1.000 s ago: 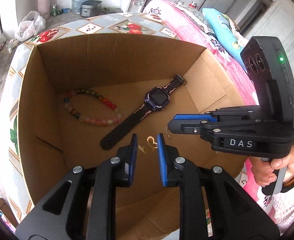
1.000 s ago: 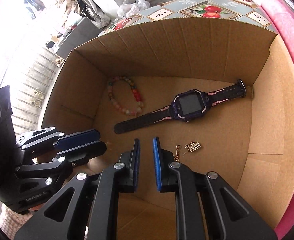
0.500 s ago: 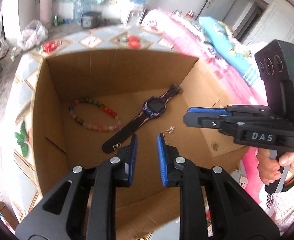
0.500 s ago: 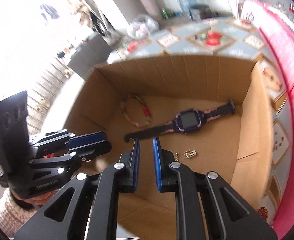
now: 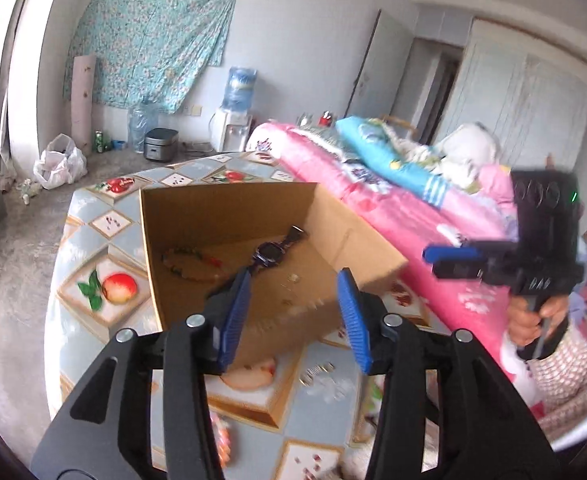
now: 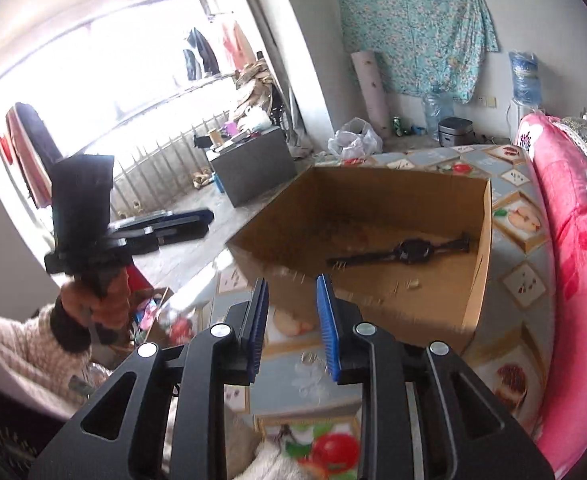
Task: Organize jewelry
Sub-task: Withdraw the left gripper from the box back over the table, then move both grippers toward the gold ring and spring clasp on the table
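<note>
An open cardboard box (image 5: 229,191) (image 6: 393,173) stands on the table. On its floor lie a black watch (image 5: 271,252) (image 6: 413,250), a bead bracelet (image 5: 189,265) and small gold pieces (image 5: 293,278) (image 6: 413,284). My left gripper (image 5: 292,282) hangs above and in front of the box's near wall. Its jaws are opening, with nothing between them. My right gripper (image 6: 293,284) also hovers short of the box, its jaws opening and empty. Each gripper shows in the other's view, held out at the side (image 5: 453,255) (image 6: 181,222).
The table (image 5: 105,236) wears a cloth with fruit prints. A pink bed (image 5: 393,208) (image 6: 573,240) runs along its right side. On the floor behind are a white plastic bag (image 5: 59,162), a rice cooker (image 5: 160,150) and a grey cabinet (image 6: 249,168).
Both grippers have drawn back and upward out of the box, and their jaws have widened. The views now take in the room beyond the box.
</note>
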A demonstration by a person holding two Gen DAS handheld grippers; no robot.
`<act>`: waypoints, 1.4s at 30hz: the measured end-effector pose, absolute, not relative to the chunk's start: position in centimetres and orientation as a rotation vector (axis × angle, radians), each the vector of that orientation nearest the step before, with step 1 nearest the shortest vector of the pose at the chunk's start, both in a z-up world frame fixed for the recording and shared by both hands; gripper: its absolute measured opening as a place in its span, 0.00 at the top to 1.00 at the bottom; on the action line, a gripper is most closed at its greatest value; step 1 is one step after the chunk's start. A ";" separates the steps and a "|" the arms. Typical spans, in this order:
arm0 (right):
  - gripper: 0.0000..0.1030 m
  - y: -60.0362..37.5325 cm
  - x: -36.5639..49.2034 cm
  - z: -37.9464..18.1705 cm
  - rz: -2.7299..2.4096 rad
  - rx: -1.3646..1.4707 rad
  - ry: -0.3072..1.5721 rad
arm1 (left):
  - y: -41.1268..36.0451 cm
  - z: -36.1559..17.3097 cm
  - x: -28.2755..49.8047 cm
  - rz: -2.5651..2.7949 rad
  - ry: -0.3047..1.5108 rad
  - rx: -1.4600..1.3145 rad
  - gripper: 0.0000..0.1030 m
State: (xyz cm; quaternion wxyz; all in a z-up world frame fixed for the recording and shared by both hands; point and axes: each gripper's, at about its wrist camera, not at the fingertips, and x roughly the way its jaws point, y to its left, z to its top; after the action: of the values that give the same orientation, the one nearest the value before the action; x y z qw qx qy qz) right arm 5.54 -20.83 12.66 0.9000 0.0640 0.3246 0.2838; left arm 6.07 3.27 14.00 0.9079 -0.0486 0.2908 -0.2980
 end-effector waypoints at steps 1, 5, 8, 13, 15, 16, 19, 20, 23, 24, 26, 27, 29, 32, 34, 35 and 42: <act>0.75 -20.7 4.7 11.6 0.589 0.139 0.690 | 3.4 13.7 5.4 -0.621 0.599 -0.107 0.56; 0.76 -20.5 3.2 7.0 0.545 0.189 0.789 | 3.2 11.1 2.8 -0.668 0.649 -0.129 0.50; 0.76 -20.2 3.2 3.7 0.464 0.201 0.845 | 2.0 8.8 2.1 -0.643 0.700 -0.083 0.49; 0.76 -19.4 4.2 1.0 0.347 0.200 0.879 | -0.1 4.7 2.9 -0.555 0.800 -0.021 0.49; 0.70 -19.0 4.8 0.2 0.292 0.179 0.901 | -0.8 3.2 3.4 -0.514 0.843 -0.003 0.49; 0.62 -19.0 4.7 -0.3 0.277 0.175 0.908 | -1.1 2.7 3.5 -0.504 0.854 0.005 0.49; 0.60 -18.9 5.0 -1.0 0.254 0.173 0.919 | -1.8 1.0 4.3 -0.484 0.910 0.016 0.49; 0.60 -18.8 5.1 -1.1 0.255 0.176 0.917 | -1.9 0.9 4.3 -0.483 0.918 0.019 0.49; 0.60 -18.6 4.9 -1.3 0.258 0.171 0.916 | -2.2 0.4 4.4 -0.476 0.931 0.035 0.44; 0.60 -18.6 5.0 -1.4 0.259 0.169 0.915 | -2.2 0.3 4.4 -0.472 0.932 0.039 0.44; 0.60 -18.7 5.0 -1.4 0.263 0.169 0.916 | -2.2 0.1 4.3 -0.461 0.935 0.043 0.44; 0.60 -18.8 5.0 -1.5 0.264 0.173 0.918 | -2.1 0.0 4.4 -0.458 0.937 0.044 0.44; 0.60 -19.2 4.9 -1.5 0.268 0.189 0.922 | -2.4 -0.1 4.6 -0.451 0.941 0.045 0.44; 0.60 -19.5 5.1 -1.8 0.273 0.217 0.927 | -2.6 -0.3 4.8 -0.442 0.945 0.053 0.44; 0.60 -19.6 5.2 -1.9 0.276 0.227 0.924 | -2.7 -0.3 4.8 -0.439 0.944 0.058 0.44; 0.60 -19.6 5.2 -1.9 0.276 0.229 0.923 | -2.8 -0.3 4.8 -0.436 0.941 0.065 0.44; 0.60 -20.2 5.3 -1.9 0.284 0.253 0.913 | -3.3 -0.3 4.8 -0.424 0.904 0.119 0.44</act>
State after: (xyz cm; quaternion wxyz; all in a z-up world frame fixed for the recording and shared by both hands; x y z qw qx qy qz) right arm 5.32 -20.25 -1.93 0.8803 0.1214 0.4379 0.1362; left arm 4.82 -3.33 -0.32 0.8762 0.0569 0.4334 -0.2031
